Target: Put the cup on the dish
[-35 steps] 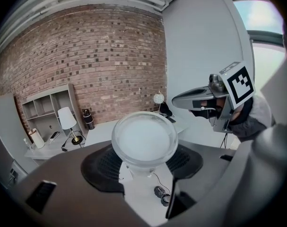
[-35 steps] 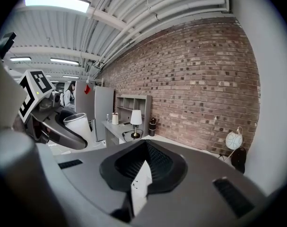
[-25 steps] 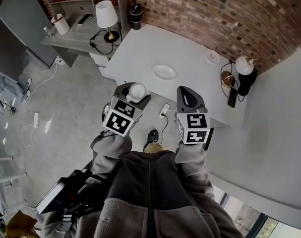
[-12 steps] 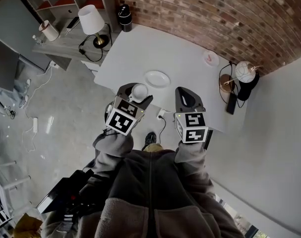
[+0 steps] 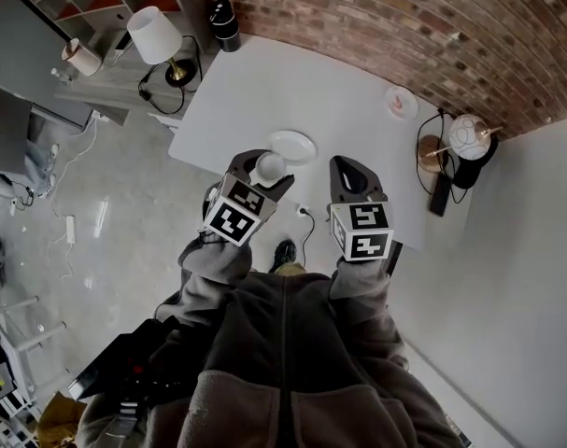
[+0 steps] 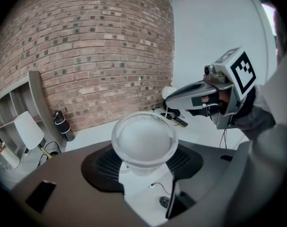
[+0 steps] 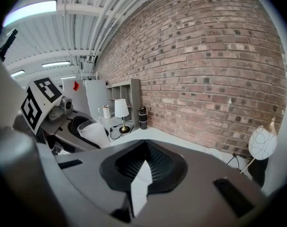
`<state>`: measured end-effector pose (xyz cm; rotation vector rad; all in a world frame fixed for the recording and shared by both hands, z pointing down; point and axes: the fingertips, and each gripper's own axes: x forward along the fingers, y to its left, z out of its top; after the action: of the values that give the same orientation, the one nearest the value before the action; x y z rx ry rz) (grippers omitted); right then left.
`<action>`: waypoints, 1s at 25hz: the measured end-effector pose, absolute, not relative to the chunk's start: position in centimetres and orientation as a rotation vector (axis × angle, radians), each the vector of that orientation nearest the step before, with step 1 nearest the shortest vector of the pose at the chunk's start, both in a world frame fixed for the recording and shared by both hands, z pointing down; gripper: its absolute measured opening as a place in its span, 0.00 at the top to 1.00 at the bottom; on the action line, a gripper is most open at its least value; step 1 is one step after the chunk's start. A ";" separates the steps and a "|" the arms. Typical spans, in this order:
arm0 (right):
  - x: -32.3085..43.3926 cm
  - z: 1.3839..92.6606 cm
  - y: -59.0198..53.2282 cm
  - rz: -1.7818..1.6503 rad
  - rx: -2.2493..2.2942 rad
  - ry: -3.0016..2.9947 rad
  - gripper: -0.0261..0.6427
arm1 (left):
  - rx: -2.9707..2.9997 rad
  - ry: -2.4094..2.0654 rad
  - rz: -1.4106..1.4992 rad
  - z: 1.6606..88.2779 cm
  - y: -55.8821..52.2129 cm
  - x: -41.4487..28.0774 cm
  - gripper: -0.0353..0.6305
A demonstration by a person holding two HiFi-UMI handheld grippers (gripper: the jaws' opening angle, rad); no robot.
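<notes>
White cup (image 5: 269, 167) stands upright, clamped in the left gripper (image 5: 262, 172). The dish (image 5: 291, 146) lies just ahead, slightly right. The right gripper (image 5: 352, 177), beside it, is closed and empty.

White table (image 5: 344, 110), brick wall (image 5: 423, 17), white-shaded lamp (image 5: 155, 34), black bottle (image 5: 224, 22), globe lamp (image 5: 468, 136)

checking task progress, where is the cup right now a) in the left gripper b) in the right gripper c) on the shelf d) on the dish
a: the cup sits clamped between the jaws of the left gripper, and the dish carries nothing.
</notes>
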<state>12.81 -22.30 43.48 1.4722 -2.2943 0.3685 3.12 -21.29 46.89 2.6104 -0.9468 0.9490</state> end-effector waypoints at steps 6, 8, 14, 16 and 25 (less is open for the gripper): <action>12.4 45.9 -23.4 0.425 1.466 -2.284 0.96 | 2.635 -0.886 0.973 49.3 -22.1 3.4 0.56; 12.3 46.9 -23.9 0.419 1.484 -2.269 0.96 | 2.640 -0.862 0.977 50.5 -22.6 3.3 0.56; 13.0 51.5 -25.0 0.516 1.499 -2.183 0.96 | 2.594 -0.880 0.996 55.0 -25.2 3.3 0.56; 13.1 53.1 -25.4 0.565 1.502 -2.153 0.96 | 2.582 -0.878 1.005 56.4 -26.2 3.4 0.56; 12.4 58.1 -27.7 0.603 1.477 -2.110 0.96 | 2.559 -0.818 1.033 63.2 -28.9 4.5 0.56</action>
<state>12.35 -27.65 58.08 1.4773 -2.1103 0.6025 4.46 -28.89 63.18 2.5592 -0.8178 1.0328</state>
